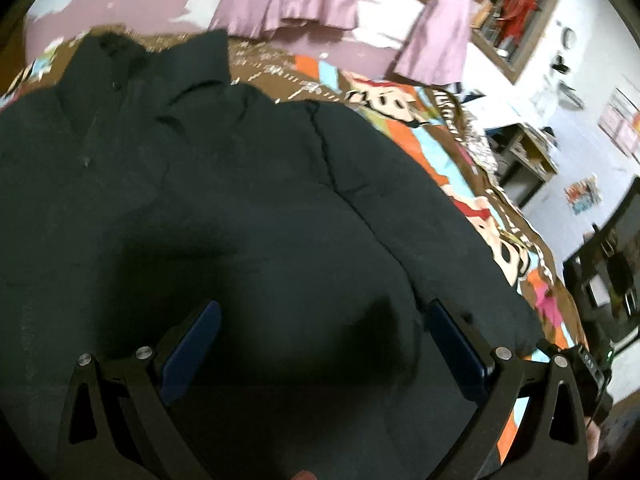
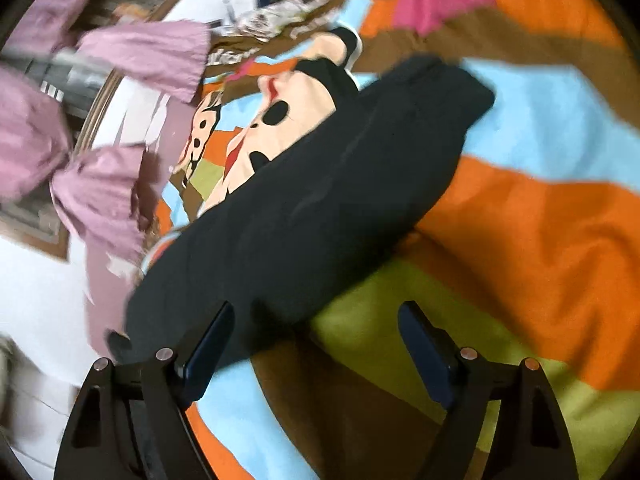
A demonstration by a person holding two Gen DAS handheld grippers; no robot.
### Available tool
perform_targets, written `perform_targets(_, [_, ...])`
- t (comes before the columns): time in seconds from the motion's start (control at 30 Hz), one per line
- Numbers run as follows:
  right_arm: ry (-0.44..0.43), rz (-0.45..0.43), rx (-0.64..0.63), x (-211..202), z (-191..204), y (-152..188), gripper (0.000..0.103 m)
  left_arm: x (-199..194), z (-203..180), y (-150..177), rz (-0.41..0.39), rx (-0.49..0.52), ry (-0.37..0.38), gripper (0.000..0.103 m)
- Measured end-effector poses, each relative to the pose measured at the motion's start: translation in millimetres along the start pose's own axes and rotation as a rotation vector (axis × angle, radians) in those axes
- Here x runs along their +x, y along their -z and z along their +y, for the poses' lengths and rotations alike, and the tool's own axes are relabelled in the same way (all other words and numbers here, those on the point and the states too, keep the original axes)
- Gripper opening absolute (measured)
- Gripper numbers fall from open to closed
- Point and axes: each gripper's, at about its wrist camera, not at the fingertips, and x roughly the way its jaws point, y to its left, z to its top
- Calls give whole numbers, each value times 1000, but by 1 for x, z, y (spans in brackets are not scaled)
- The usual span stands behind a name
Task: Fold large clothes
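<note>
The left hand-held gripper [image 1: 320, 344] hangs with jaws apart over the black jacket [image 1: 208, 184], spread across the bedspread [image 1: 432, 136]. The right hand-held gripper [image 2: 316, 340], jaws apart and gripping nothing, is beside the jacket's sleeve [image 2: 340, 184].

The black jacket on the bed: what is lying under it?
Under the black jacket lies a colourful cartoon-print bedspread, showing around its edges. What lies beneath its middle is covered.
</note>
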Motion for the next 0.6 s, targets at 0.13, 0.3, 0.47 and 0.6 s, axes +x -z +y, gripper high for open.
perform_targets(0.13, [-2,-2,86,14,-5,-16,79,18,3,-4,57,24,-53,101])
perform_targets(0.3, [45,-16,73,17,4,-25,28,26,8,10,38,98,-107,102])
perform_targets(0.47, [74,-99,-86,-11,50,-29,10,16,27,15,10,69,-51,102])
perform_targets(0.6, [96,-190,-286,-45,119,-24,8,-20,47,18,-82,-27,20,101])
